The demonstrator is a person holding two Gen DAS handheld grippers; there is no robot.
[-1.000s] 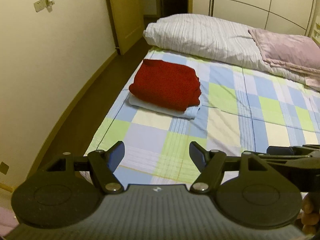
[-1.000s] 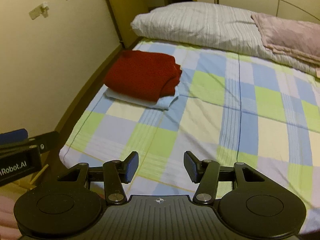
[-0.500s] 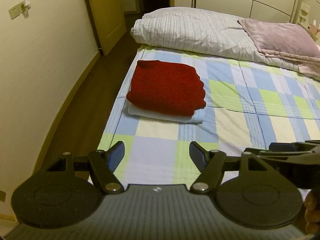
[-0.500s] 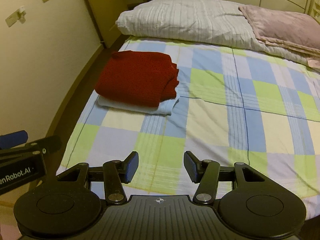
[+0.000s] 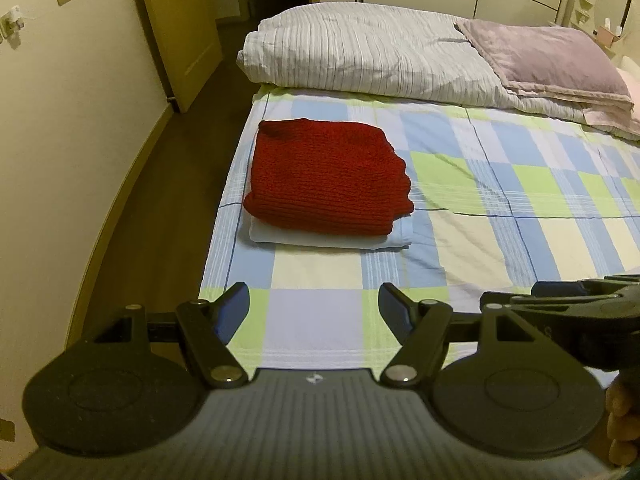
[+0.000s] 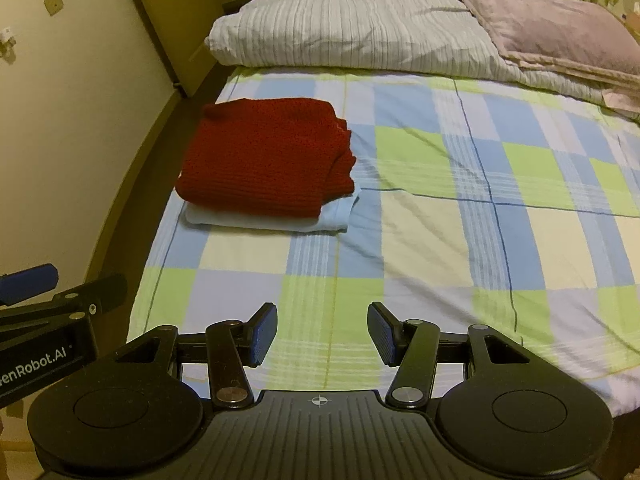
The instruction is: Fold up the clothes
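2 folded garments, a red knit sweater (image 5: 326,176) atop a pale blue one (image 5: 332,238), lie stacked near the bed's (image 6: 420,240) left edge; no unfolded clothes show. Both the left gripper (image 5: 314,306) and the right gripper (image 6: 322,334) hover with jaws wide apart, empty.

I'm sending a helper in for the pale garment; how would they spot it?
On the checked bed sheet, look near its left edge, below the striped duvet. The pale blue folded garment lies flat under the red knit sweater, only its edges peeking out.
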